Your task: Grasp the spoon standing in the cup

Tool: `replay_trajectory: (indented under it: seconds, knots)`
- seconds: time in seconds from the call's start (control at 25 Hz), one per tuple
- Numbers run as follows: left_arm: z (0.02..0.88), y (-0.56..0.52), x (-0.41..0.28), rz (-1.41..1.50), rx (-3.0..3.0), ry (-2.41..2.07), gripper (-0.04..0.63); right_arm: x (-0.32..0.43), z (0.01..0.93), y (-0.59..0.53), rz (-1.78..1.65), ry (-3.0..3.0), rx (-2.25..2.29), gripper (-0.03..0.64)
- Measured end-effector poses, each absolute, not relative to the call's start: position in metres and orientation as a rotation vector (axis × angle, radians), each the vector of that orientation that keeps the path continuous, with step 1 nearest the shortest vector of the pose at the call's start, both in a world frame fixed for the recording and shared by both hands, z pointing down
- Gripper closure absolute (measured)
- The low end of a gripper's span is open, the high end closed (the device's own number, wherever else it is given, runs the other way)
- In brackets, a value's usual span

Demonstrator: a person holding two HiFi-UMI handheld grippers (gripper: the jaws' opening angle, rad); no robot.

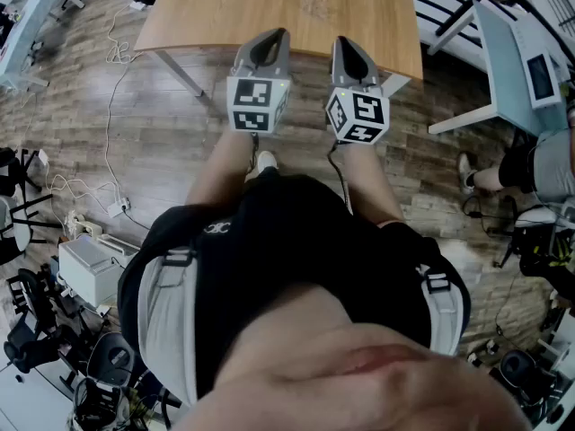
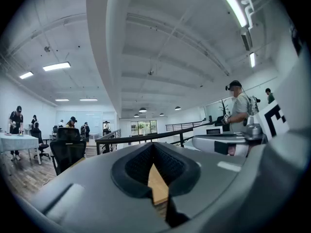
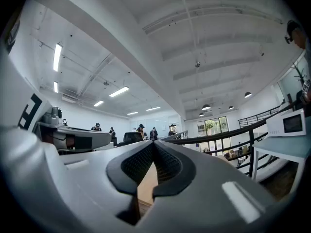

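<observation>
No cup or spoon shows in any view. In the head view my left gripper (image 1: 269,36) and right gripper (image 1: 352,48) are held side by side at the near edge of a bare wooden table (image 1: 269,7), both pointing forward over it. In the left gripper view the left gripper (image 2: 153,147) has its dark pads meeting at the tip, with nothing held and a sliver of wood (image 2: 158,186) showing below them. The right gripper (image 3: 153,144) looks the same in its own view: tips together, empty. Both cameras look up at the ceiling and across the room.
A white desk (image 1: 503,52) stands to the right of the table, with a seated person's foot (image 1: 467,173) near it. Cables (image 1: 108,106) and a white box (image 1: 90,268) lie on the wood floor at left. People stand in the distance (image 2: 238,106).
</observation>
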State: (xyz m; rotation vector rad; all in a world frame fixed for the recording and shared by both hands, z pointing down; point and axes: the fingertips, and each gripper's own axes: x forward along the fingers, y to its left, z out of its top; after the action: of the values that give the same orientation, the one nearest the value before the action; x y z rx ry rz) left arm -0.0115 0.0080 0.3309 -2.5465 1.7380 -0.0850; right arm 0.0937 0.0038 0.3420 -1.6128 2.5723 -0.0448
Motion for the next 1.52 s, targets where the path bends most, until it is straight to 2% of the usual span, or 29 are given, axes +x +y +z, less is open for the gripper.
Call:
replay_trajectory:
  seconds: [0.52, 1.24, 1.52]
  knots:
    - [0.348, -0.012, -0.024, -0.064, -2.594, 1.757, 0.583, 0.078, 0.351, -0.020, -0.075, 2.563, -1.626, 0.617]
    - [0.360, -0.134, -0.099, -0.016, -2.718, 1.646, 0.583, -0.010, 0.368, -0.131, -0.035, 2.592, -1.751, 0.615]
    - [0.375, -0.165, -0.113, -0.041, -2.764, 1.633, 0.583, -0.021, 0.384, -0.156, -0.046, 2.615, -1.797, 0.615]
